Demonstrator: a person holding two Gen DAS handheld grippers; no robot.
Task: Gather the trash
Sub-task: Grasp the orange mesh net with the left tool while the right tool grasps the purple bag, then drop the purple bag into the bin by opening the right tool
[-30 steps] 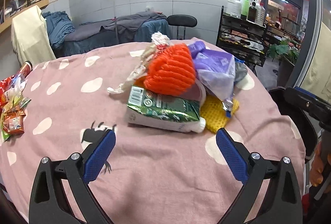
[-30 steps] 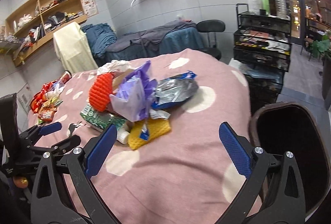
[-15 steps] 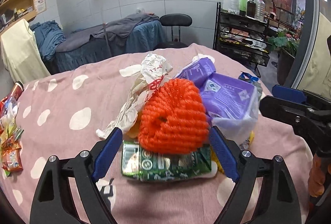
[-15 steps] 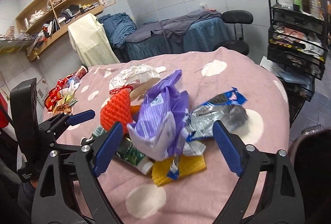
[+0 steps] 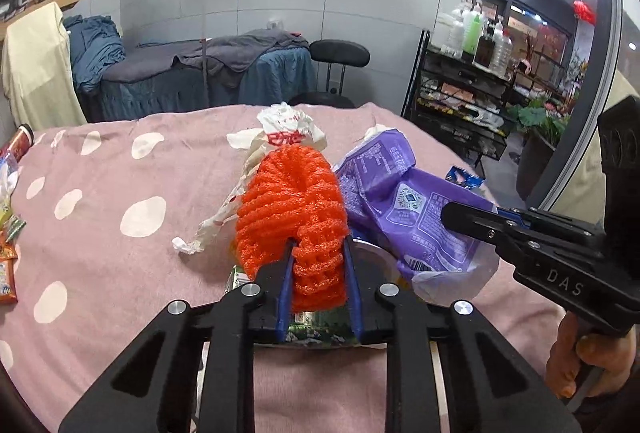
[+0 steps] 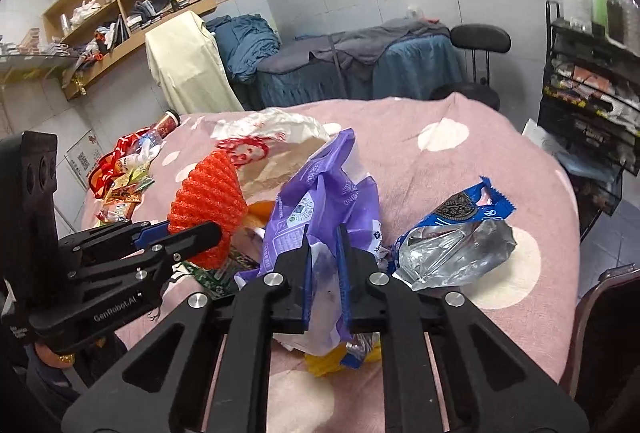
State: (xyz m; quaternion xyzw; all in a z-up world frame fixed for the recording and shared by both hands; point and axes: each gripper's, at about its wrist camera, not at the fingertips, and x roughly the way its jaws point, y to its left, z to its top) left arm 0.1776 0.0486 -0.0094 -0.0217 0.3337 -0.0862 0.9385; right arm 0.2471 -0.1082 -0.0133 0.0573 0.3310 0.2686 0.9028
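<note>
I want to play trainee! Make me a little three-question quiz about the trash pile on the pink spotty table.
1. True or false: the left gripper has its jaws closed on the orange foam net sleeve.
2. What does the right gripper pinch?
A) the blue cookie wrapper
B) the crumpled purple plastic bag
C) the white plastic bag with red print
3. Fill in: the trash lies on a pink tablecloth with ___ spots.

Key: 1 true. 2 B. 3 white.
</note>
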